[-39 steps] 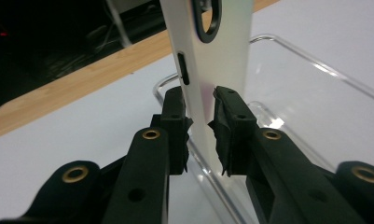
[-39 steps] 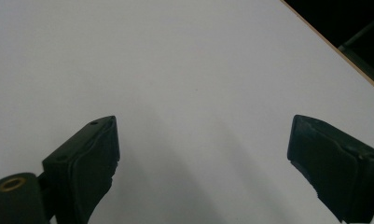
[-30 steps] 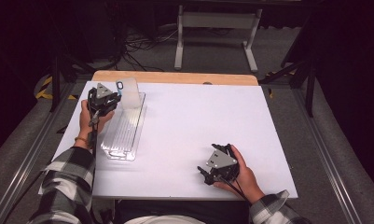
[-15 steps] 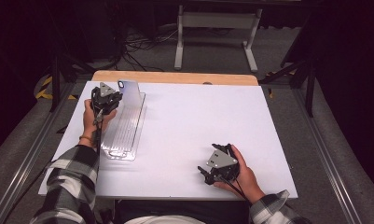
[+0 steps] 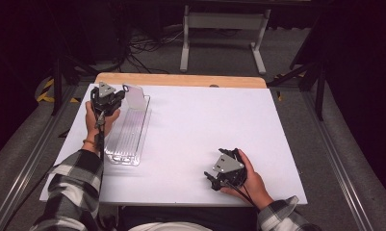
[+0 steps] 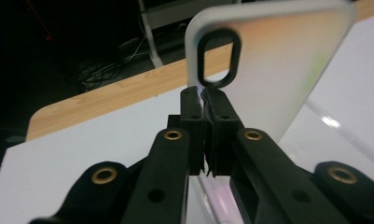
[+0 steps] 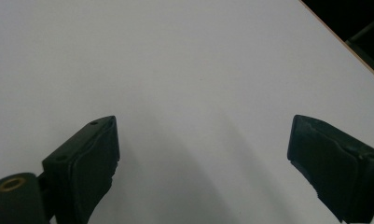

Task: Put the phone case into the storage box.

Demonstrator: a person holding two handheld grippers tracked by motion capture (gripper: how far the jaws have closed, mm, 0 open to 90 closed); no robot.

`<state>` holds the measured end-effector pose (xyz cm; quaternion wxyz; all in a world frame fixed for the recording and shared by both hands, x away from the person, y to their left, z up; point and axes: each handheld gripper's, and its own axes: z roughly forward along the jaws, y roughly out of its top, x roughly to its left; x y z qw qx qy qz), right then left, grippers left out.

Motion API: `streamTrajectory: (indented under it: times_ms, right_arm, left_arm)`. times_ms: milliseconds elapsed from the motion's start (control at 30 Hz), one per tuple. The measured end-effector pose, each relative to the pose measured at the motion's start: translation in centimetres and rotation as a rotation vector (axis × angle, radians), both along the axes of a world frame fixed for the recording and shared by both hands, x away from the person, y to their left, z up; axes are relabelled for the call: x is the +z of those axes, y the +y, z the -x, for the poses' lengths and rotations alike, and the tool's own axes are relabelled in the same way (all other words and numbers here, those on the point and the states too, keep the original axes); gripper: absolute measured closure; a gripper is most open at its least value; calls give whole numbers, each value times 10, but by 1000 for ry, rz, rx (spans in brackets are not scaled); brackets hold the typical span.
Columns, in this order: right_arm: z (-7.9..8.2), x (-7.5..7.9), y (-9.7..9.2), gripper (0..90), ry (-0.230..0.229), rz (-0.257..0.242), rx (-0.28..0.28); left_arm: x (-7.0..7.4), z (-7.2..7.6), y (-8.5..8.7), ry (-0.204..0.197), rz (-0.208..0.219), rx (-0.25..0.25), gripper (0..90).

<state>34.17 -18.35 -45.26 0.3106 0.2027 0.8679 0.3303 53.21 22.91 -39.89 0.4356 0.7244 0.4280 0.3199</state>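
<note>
Left gripper point(image 5: 117, 98) at the table's far left, jaws just now closing and pinched tight on the lower rim of the translucent phone case point(image 6: 273, 60), right below its oval camera cutout point(image 6: 218, 58). Case standing upright at the far end of the clear ribbed tray point(image 5: 128, 134), which lies lengthwise along the left side of the white table point(image 5: 205, 125). Right gripper point(image 5: 214, 180) resting near the front edge on the right, well apart from the tray, jaws spread wide over bare tabletop, nothing between them.
</note>
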Motion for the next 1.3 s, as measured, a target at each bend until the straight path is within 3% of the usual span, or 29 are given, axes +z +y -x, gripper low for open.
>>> streamTrajectory:
  times_ms: [133, 300, 367, 767, 933, 1300]
  right_arm:
    - [-1, -1, 0, 98, 7, -1, -2]
    - [-1, -1, -2, 98, 10, -3, -4]
    - [-2, -1, -2, 99, 12, -5, -3]
    - [-2, -2, -2, 99, 16, 4, -2]
    - [-1, -1, -2, 99, 16, 4, 3]
    - [-1, 0, -1, 99, 11, 3, -1]
  left_arm:
    - [3, -3, -7, 7, 11, 3, 896]
    - [3, -10, -9, 30, -10, 2, 894]
    - [2, -13, -10, 45, -11, -22, 887]
    - [13, -27, -33, 41, -134, -71, 870]
    - [10, -29, -32, 59, -122, -72, 864]
    - [15, -21, -28, 44, -103, -88, 856]
